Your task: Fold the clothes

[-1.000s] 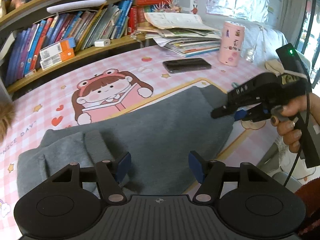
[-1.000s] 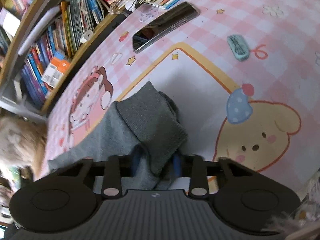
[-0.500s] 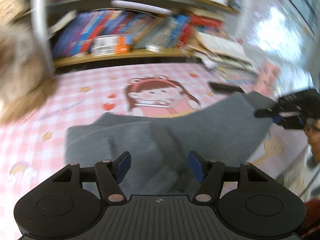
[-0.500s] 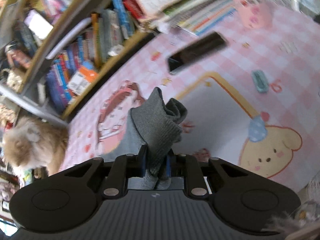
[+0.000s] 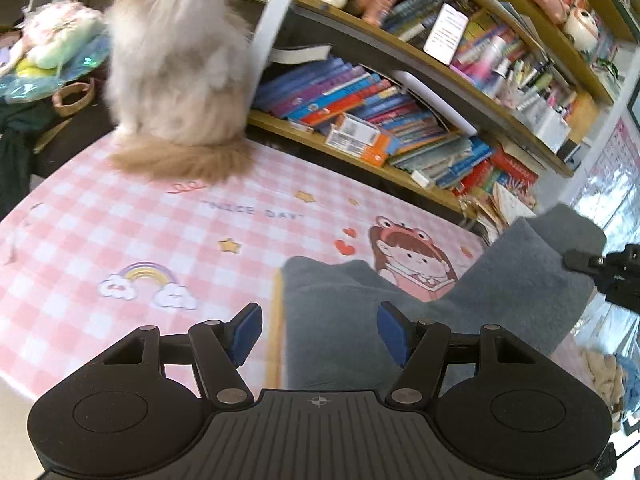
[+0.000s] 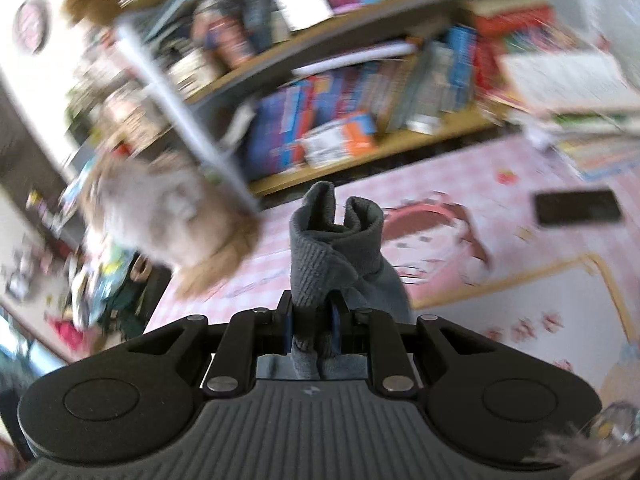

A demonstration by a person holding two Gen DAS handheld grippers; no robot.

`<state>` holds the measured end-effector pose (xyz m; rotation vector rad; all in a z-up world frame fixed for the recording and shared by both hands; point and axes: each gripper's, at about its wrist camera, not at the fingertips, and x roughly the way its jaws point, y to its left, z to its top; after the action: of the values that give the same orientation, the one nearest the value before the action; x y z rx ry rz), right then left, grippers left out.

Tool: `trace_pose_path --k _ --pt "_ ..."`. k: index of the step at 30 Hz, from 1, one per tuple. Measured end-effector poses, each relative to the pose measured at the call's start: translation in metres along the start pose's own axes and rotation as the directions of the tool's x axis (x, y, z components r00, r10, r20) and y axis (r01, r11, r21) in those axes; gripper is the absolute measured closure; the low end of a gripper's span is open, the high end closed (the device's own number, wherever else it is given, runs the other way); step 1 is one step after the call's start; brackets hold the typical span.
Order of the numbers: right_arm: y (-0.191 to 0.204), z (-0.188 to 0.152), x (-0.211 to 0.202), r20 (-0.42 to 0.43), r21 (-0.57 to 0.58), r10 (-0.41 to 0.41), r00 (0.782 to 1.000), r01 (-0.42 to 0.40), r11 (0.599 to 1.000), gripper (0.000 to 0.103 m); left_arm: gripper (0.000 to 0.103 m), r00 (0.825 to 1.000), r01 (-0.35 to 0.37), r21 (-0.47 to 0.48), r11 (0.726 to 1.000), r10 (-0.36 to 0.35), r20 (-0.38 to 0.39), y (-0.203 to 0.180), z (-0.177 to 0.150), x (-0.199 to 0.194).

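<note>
A grey knitted garment (image 5: 360, 320) lies on the pink checked tablecloth (image 5: 120, 248), its left edge under my left gripper (image 5: 318, 334). The left gripper is open and empty, hovering just above that edge. My right gripper (image 6: 312, 328) is shut on the garment's ribbed end (image 6: 332, 240) and holds it lifted above the table. In the left wrist view the right gripper (image 5: 608, 272) appears at the far right with the raised grey end (image 5: 552, 256) draped up to it.
A fluffy beige cat (image 5: 176, 80) sits at the table's far left edge; it also shows in the right wrist view (image 6: 168, 216). Bookshelves (image 5: 400, 120) run along the back. A black phone (image 6: 578, 208) lies at the right.
My right gripper has lifted the garment's end higher and carried it leftward. My left gripper has swung left to the garment's left edge, staying open. The cat came into view.
</note>
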<state>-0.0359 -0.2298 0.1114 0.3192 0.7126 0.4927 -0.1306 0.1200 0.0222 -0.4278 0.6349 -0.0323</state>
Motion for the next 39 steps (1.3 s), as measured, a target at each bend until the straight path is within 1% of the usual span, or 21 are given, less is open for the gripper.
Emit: trace_pose_path --k 7,8,9,11,12,14,17,18,19,20,23,26,28,29,31,32,33,36,37,38,39 --pt "0.075 -0.023 0.035 -0.063 -0.177 0.056 0.996 -0.067 0.982 0.089 0.038 1.000 0.011 -0.048 0.999 -0.011 -0.002 0.033 -0.010 -0.012" --pt "0.083 -0.027 0.040 -0.073 -0.194 0.064 0.995 -0.077 0.978 0.090 0.038 1.000 0.012 -0.052 0.999 -0.012 -0.001 0.036 -0.012 -0.014" --pt "0.089 -0.031 0.045 -0.083 -0.208 0.075 0.994 -0.091 0.974 0.098 0.038 1.000 0.011 -0.058 0.998 -0.011 -0.001 0.041 -0.013 -0.017" --pt "0.103 -0.041 0.056 -0.105 -0.256 0.078 0.991 -0.102 0.961 0.099 0.038 1.000 0.010 -0.068 0.998 -0.010 0.001 0.049 -0.017 -0.021" --pt "0.110 -0.048 0.062 -0.124 -0.292 0.066 0.990 -0.100 0.951 0.099 0.038 1.000 0.012 -0.073 0.997 -0.012 0.000 0.051 -0.016 -0.020" --pt "0.119 -0.060 0.076 -0.195 -0.306 0.068 0.979 -0.126 0.944 0.099 0.038 1.000 0.017 -0.082 0.997 -0.017 -0.001 0.056 -0.015 -0.018" --pt "0.122 -0.074 0.089 -0.308 -0.265 0.125 0.943 -0.211 0.941 0.092 0.038 1.000 0.024 -0.095 0.995 -0.024 -0.003 0.062 -0.014 -0.016" --pt "0.120 -0.078 0.090 -0.324 -0.252 0.136 0.936 -0.224 0.941 0.082 0.038 1.000 0.026 -0.100 0.995 -0.026 -0.003 0.064 -0.014 -0.015" --pt "0.118 -0.082 0.089 -0.328 -0.243 0.142 0.934 -0.229 0.943 0.075 0.038 1.000 0.028 -0.104 0.994 -0.029 -0.004 0.067 -0.013 -0.014" --pt "0.116 -0.084 0.088 -0.330 -0.232 0.148 0.932 -0.232 0.945 0.074 0.038 1.000 0.030 -0.109 0.994 -0.031 -0.005 0.069 -0.013 -0.013" --pt "0.100 -0.083 0.086 -0.311 -0.171 0.134 0.941 -0.194 0.966 0.074 0.039 0.997 0.074 -0.090 0.993 -0.076 -0.023 0.062 -0.008 -0.001" --pt "0.076 -0.077 0.084 -0.260 -0.135 0.050 0.964 -0.088 0.987 0.072 0.039 0.989 0.124 -0.040 0.991 -0.127 -0.078 0.042 -0.004 0.022" --pt "0.060 -0.073 0.084 -0.227 -0.129 -0.028 0.974 -0.001 0.992 0.055 0.039 0.979 0.149 0.001 0.989 -0.147 -0.138 0.026 -0.002 0.044" --pt "0.052 -0.071 0.084 -0.212 -0.128 -0.069 0.975 0.042 0.991 0.052 0.039 0.976 0.153 0.013 0.988 -0.149 -0.160 0.020 -0.002 0.052" --pt "0.036 -0.073 0.084 -0.205 -0.158 -0.155 0.966 0.124 0.980 0.042 0.038 0.968 0.163 0.035 0.986 -0.153 -0.202 0.007 -0.003 0.069" --pt "0.029 -0.076 0.086 -0.213 -0.172 -0.198 0.957 0.162 0.972 0.040 0.038 0.963 0.169 0.033 0.985 -0.158 -0.217 0.002 -0.003 0.076" --pt "0.021 -0.079 0.088 -0.221 -0.185 -0.237 0.946 0.198 0.963 0.039 0.038 0.959 0.175 0.030 0.984 -0.164 -0.231 -0.003 -0.003 0.083" --pt "-0.002 -0.093 0.090 -0.255 -0.186 -0.288 0.923 0.246 0.951 0.039 0.041 0.956 0.163 0.024 0.986 -0.152 -0.251 -0.011 -0.004 0.095" --pt "-0.008 -0.097 0.092 -0.266 -0.183 -0.299 0.916 0.256 0.949 0.039 0.047 0.957 0.151 0.028 0.988 -0.139 -0.253 -0.013 -0.004 0.097" --pt "-0.013 -0.101 0.093 -0.277 -0.180 -0.308 0.910 0.266 0.947 0.038 0.062 0.960 0.135 0.044 0.990 -0.120 -0.251 -0.015 -0.004 0.097" --pt "-0.017 -0.104 0.093 -0.281 -0.174 -0.304 0.910 0.263 0.949 0.036 0.066 0.963 0.124 0.060 0.990 -0.106 -0.249 -0.018 -0.003 0.097"
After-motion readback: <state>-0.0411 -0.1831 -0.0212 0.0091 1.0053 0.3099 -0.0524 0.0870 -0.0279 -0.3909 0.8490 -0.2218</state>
